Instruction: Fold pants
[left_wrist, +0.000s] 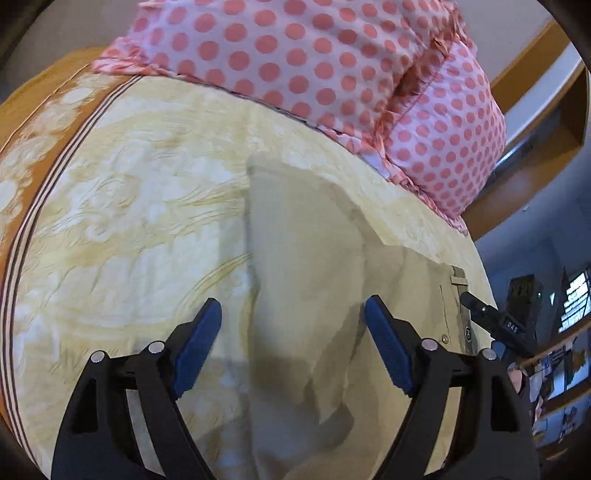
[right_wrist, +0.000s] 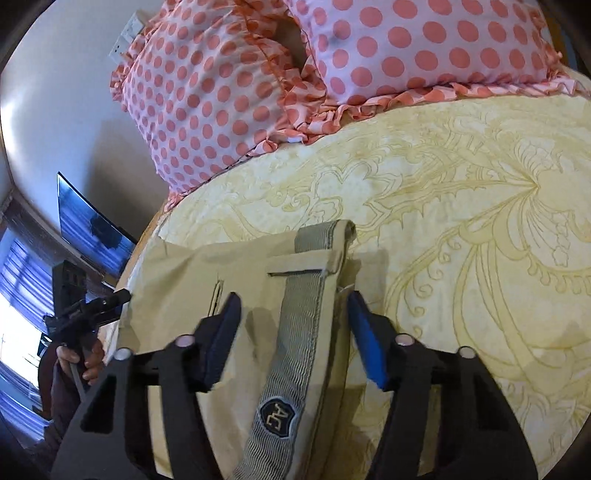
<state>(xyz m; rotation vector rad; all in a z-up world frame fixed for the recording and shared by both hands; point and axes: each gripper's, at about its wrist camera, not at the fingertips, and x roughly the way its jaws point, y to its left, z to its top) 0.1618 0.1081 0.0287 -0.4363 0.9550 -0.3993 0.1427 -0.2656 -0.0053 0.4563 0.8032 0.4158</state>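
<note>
my left gripper (left_wrist: 293, 317) hangs over the beige pants (left_wrist: 314, 295) with its blue pads (left_wrist: 197, 343) spread wide apart and nothing between them. the cloth lies flat under me on the yellow patterned bedspread (left_wrist: 129, 221), with one folded edge running away from me toward the pink polka-dot pillows (left_wrist: 332, 66) at the head of the bed. the pants sit toward the bed's right edge in this view; a belt loop and a small rivet show near that edge, and just beyond them my right gripper (left_wrist: 491, 317) pokes in, too small here to read its jaws.

from the right wrist, my right gripper (right_wrist: 293, 314) is also spread open and holding nothing. it hovers above the waist end of the pants (right_wrist: 207, 266), where a grey ribbed band (right_wrist: 299, 314) with a dark badge (right_wrist: 277, 417) lettered "ac" runs straight between my pads. the pants lie along the bed's left edge in this view, and the bedspread (right_wrist: 480, 221) stretches bare to the right. the pillows (right_wrist: 258, 74) sit beyond. at the left edge my left gripper (right_wrist: 92, 310) shows, held in my hand (right_wrist: 81, 360). a dark screen (right_wrist: 92, 229) hangs on the wall behind.
</note>
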